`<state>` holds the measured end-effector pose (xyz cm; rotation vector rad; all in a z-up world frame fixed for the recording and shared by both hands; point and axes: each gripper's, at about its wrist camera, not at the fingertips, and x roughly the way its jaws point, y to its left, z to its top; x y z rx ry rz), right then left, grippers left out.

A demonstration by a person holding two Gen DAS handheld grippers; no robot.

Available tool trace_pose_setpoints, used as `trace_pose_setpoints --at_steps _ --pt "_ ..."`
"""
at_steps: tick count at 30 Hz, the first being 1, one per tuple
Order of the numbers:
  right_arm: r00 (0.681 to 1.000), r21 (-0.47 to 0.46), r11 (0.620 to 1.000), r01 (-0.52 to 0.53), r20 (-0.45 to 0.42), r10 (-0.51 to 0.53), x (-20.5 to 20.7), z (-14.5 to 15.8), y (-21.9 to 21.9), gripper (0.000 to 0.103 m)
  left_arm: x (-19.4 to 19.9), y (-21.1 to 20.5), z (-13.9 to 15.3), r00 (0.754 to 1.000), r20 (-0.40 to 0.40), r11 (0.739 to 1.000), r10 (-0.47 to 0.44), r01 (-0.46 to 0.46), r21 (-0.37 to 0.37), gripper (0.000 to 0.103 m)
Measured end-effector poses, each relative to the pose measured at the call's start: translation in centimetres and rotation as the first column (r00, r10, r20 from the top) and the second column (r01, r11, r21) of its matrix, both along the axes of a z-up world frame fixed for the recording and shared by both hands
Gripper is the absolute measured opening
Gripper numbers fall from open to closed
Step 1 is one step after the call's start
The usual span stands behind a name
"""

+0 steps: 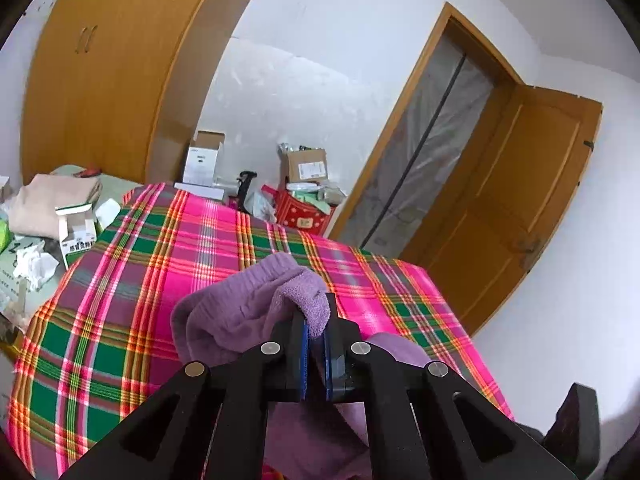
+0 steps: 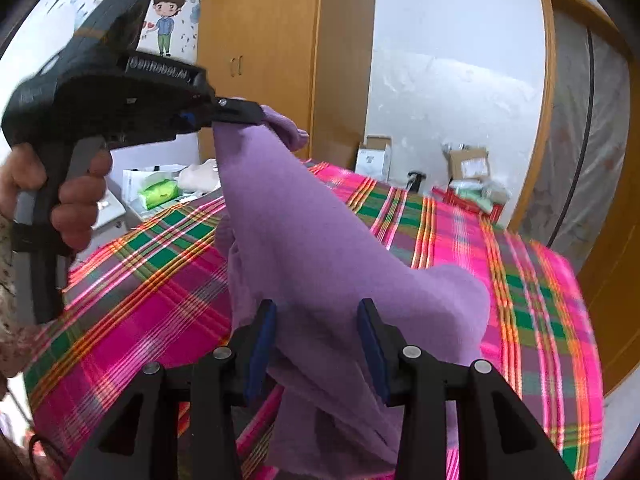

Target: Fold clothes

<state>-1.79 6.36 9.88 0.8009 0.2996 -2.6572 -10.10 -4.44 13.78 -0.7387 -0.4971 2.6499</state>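
Note:
A purple fleece garment is lifted over a bed with a pink and green plaid sheet. My left gripper is shut on a bunched edge of it. In the right wrist view the left gripper holds the garment up at the upper left, gripped by a person's hand. The cloth hangs down from there toward the plaid sheet. My right gripper stands open low in front, with the cloth's lower part lying between its blue-padded fingers.
A wooden wardrobe stands behind the bed. An open wooden door is at the right. Cardboard boxes and a red bag sit on the floor beyond the bed. A cluttered side table is on the left.

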Motion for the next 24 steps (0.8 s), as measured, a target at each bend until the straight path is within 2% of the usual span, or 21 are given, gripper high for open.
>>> trace_pose_setpoints --at_steps 4,7,9,10,11,12,14,15,20,24 --pt "0.999 0.027 0.999 -0.025 -0.022 0.025 0.4 0.1 -1.2 0.042 0.0 -0.5 0.5 1.000 -0.011 1.000 0.015 -0.015 0.014 0.006" --pt "0.994 0.095 0.990 0.100 -0.060 -0.094 -0.1 -0.3 -1.1 0.042 0.5 -0.7 0.9 0.999 -0.028 1.000 0.017 -0.016 0.018 0.006" --pt "0.992 0.067 0.990 0.121 -0.040 -0.118 -0.7 -0.3 0.0 0.040 0.7 -1.0 1.2 0.999 -0.037 0.999 0.029 -0.028 0.016 0.006" --pt "0.991 0.048 0.990 0.133 -0.032 -0.132 -0.8 -0.2 0.6 0.037 0.8 -1.2 1.2 0.999 -0.041 0.999 0.036 -0.035 0.013 0.006" --pt "0.989 0.040 0.989 0.142 -0.038 -0.140 -0.7 0.1 1.1 0.026 0.8 -1.3 1.3 0.998 -0.046 0.999 0.042 -0.042 0.010 0.006" --pt "0.988 0.043 0.988 0.148 -0.051 -0.146 -0.7 0.4 1.5 0.019 0.7 -1.4 1.4 0.998 -0.047 0.999 0.043 -0.043 0.009 0.006" --pt "0.983 0.054 0.984 0.169 -0.082 -0.164 -0.7 1.2 2.2 0.008 0.5 -1.4 1.3 0.998 -0.043 0.999 0.040 -0.040 0.006 0.006" --pt "0.980 0.058 0.982 0.179 -0.099 -0.172 -0.8 1.7 2.5 0.006 0.4 -1.3 1.2 0.998 -0.041 0.999 0.041 -0.041 -0.001 0.006" --pt "0.973 0.076 0.977 0.198 -0.137 -0.187 -2.8 3.8 3.5 0.006 -0.9 -1.3 -0.1 0.999 -0.023 0.998 0.047 -0.048 -0.034 0.006" --pt "0.983 0.056 0.982 0.179 -0.043 -0.176 -6.4 4.2 4.4 0.005 -2.8 -1.3 -1.6 0.999 0.016 0.997 0.048 -0.047 -0.063 0.006"
